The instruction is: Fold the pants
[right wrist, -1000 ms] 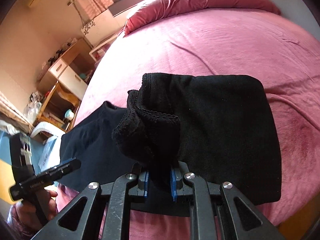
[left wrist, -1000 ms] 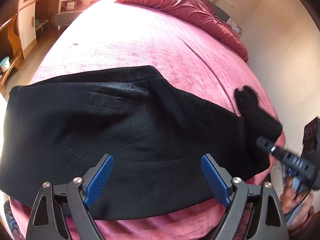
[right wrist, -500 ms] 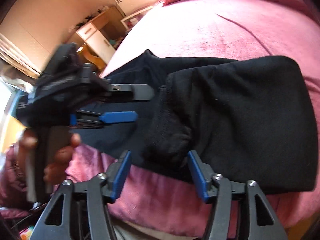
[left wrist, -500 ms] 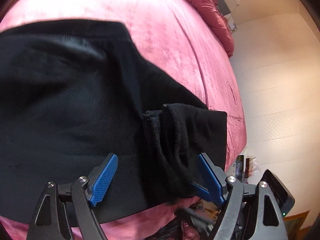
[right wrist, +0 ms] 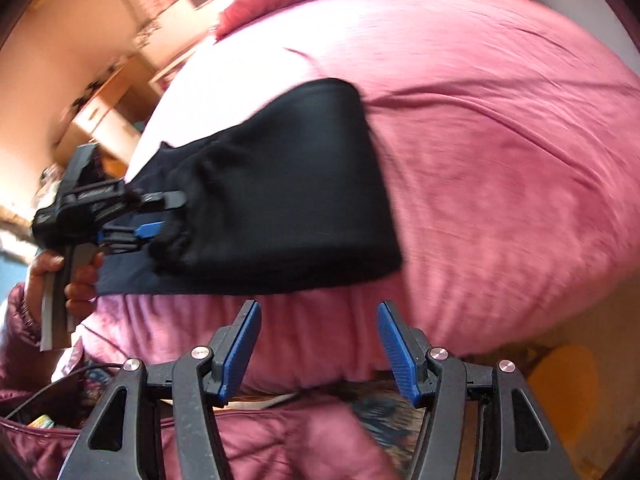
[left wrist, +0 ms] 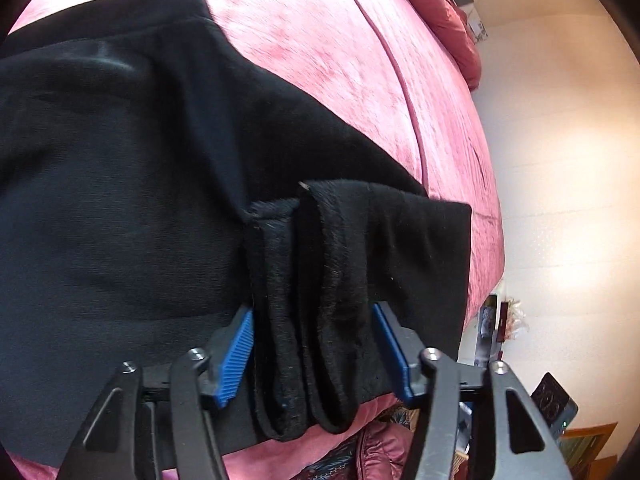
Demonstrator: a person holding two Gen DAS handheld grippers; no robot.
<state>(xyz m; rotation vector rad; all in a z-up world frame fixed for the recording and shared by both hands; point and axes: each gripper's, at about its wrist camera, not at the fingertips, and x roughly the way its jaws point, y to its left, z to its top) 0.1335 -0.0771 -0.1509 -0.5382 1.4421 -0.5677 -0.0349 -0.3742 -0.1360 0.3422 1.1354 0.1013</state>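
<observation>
The black pants lie flat on the pink bedspread, near the front edge of the bed. In the left wrist view, the leg ends are folded back over the upper part of the garment and form a bunched stack of hems with ribbed cuffs.

Left gripper: the jaws stand at a medium width, one blue pad on each side of the bunched cuffs. The pads appear to touch the fabric on both sides; whether the grip is firm cannot be told. In the right wrist view, the same gripper sits at the left end of the folded pants, with the person's left hand around its handle.

Right gripper: the jaws stand wide apart and hold nothing. The blue pads hang over the front edge of the bedspread, just short of the near edge of the pants and apart from the fabric.

Pants position, right wrist view: the folded garment forms a dark block, its rounded fold on the right and its loose ends on the left at the left gripper. This view is blurred.

Surroundings:
- a crumpled dark red duvet at the far end of the bed
- a wooden desk with drawers beside the bed
- the sleeve of a maroon padded jacket below the left hand
</observation>
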